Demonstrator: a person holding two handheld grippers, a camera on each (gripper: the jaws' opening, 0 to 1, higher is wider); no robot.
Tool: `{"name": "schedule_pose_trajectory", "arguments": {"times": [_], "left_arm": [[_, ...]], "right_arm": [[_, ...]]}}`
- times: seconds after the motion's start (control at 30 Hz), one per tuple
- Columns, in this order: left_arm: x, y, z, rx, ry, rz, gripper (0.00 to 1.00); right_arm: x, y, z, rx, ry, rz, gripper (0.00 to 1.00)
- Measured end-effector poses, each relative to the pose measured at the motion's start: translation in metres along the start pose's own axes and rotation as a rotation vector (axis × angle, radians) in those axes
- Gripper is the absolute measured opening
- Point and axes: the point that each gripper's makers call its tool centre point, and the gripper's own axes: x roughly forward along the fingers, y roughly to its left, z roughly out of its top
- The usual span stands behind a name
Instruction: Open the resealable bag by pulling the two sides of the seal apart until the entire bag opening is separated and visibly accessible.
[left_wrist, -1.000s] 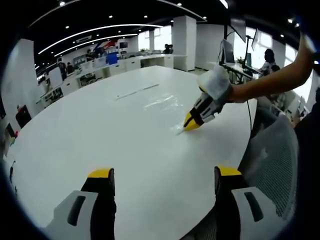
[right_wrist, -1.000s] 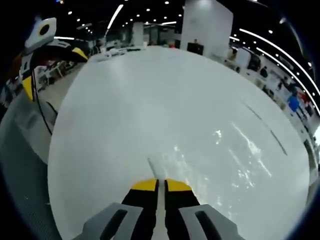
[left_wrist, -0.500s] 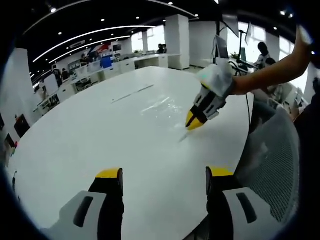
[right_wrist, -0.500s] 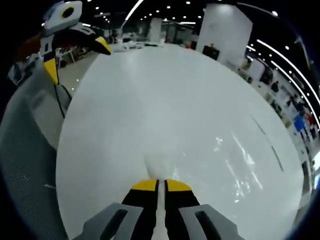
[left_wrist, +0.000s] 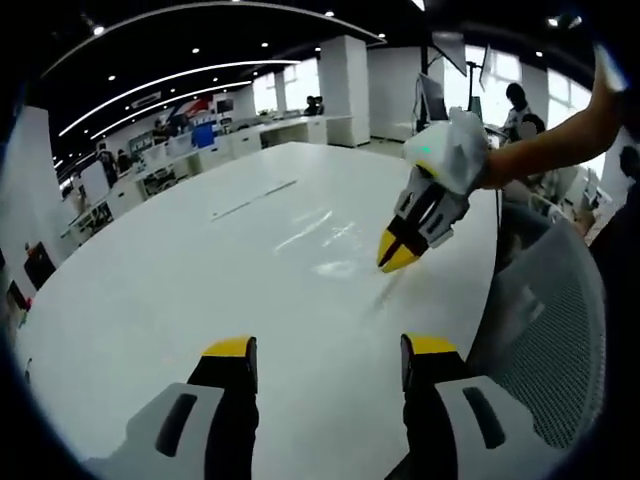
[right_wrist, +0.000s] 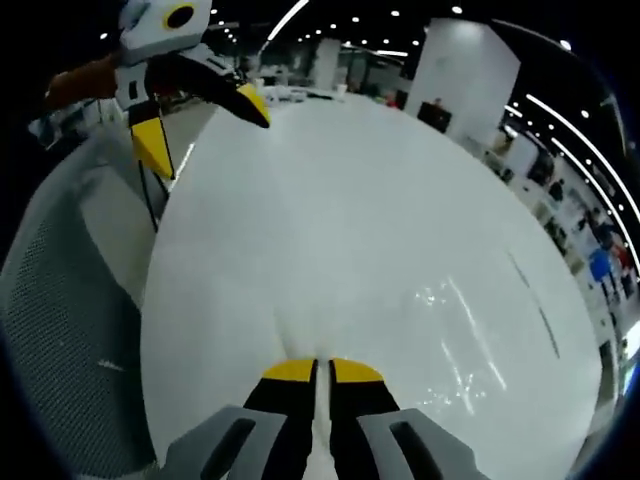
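The clear, glossy resealable plastic bag (left_wrist: 325, 232) lies flat on the big white oval table (left_wrist: 150, 300), out past the middle of the left gripper view, towards one o'clock of that gripper's own jaws. The right gripper (left_wrist: 396, 259), yellow-tipped with a grey body, has its jaws pressed together on a thin clear edge of the bag at the near end. In the right gripper view the right gripper's tips meet at six o'clock with a pale strip of plastic between them, and the rest of the bag (right_wrist: 470, 340) glints towards three o'clock. The left gripper (left_wrist: 325, 355) hangs above the near table edge with its jaws standing wide and nothing between them; in the right gripper view it shows at eleven o'clock, jaws splayed.

As I read it, the job is barely begun: one side of the seal is pinched, the other side is not yet taken, and the mouth looks shut.

Against a second ago, the right gripper has lifted the pinched edge a little off the table, and the left gripper has come closer to it, looming larger in the right gripper view. A grey mesh chair back (left_wrist: 545, 320) stands at four o'clock.
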Motion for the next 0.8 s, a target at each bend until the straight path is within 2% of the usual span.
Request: {"name": "schedule_pose_trajectory", "arguments": {"times": [0.1,0.23,0.33,0.37,0.7,0.8], "left_arm": [[0.003,-0.005,0.002,0.026,0.009,-0.019,0.51],[0.007,-0.014,0.007,0.103,0.018,-0.043,0.45],[0.01,-0.015,0.002,0.242,0.083,-0.03,0.46],[0.012,-0.016,0.001,0.261,0.09,-0.028,0.47],[0.021,-0.034,0.004,0.301,0.076,-0.077,0.42],[0.024,-0.041,0.008,0.347,0.069,-0.098,0.38]], "right_arm": [[-0.003,0.004,0.002,-0.003,-0.005,0.002,0.0],[-0.007,0.01,0.004,-0.01,-0.007,0.006,0.0],[-0.01,0.015,0.005,-0.009,-0.009,0.007,0.0],[-0.01,0.016,0.005,-0.009,-0.01,0.007,0.0],[-0.021,0.038,0.009,-0.004,-0.026,0.015,0.0],[-0.023,0.043,0.011,-0.011,-0.029,0.025,0.0]]}}
